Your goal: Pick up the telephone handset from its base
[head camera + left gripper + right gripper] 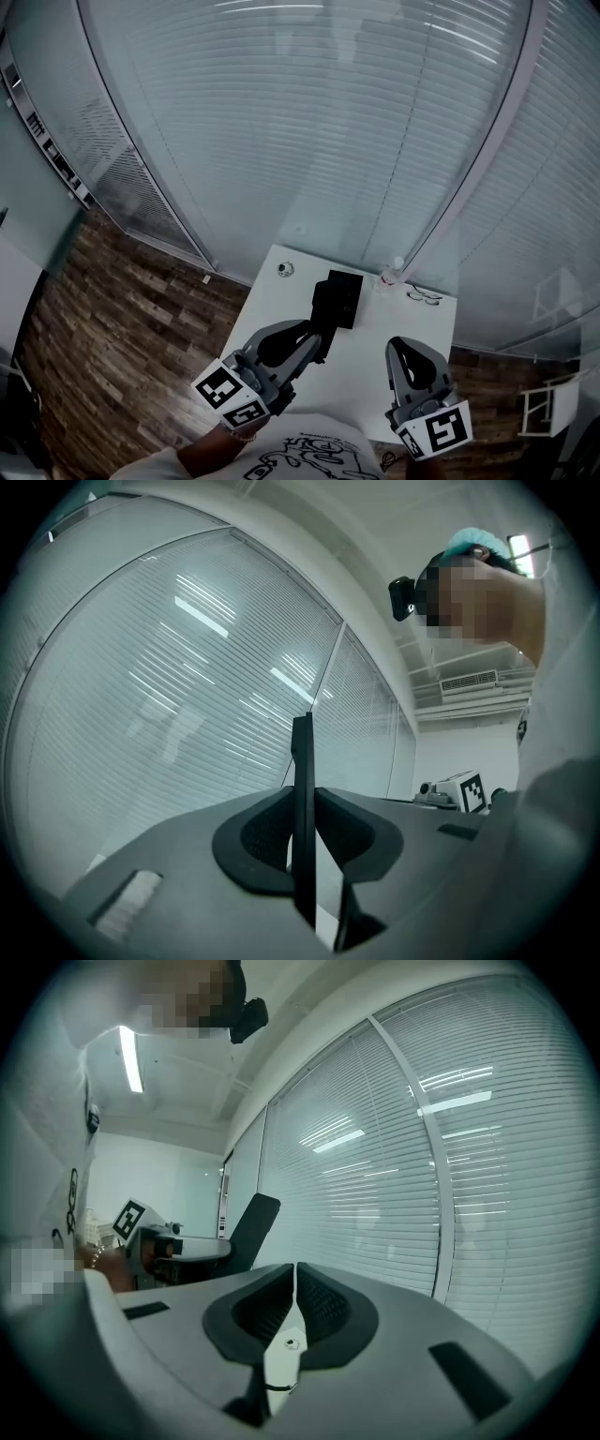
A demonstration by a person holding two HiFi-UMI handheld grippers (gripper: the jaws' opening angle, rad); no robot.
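In the head view the black telephone base (339, 295) lies on the white table (267, 305). My left gripper (312, 343) hovers just in front of it, shut on the black handset (323, 330). In the left gripper view the handset (302, 789) stands edge-on as a thin dark slab clamped between the pads of the left gripper (302, 846). The right gripper view shows the same handset (249, 1224) raised in the air at the left. My right gripper (410, 364) hangs over the table's near right part, and its jaws (294, 1290) touch with nothing between them.
A pair of glasses (424, 297), a small bottle (395, 270) and a small round object (285, 269) lie along the table's far edge. Glass walls with blinds (328, 112) rise right behind the table. Wooden floor (122, 309) spreads out at the left.
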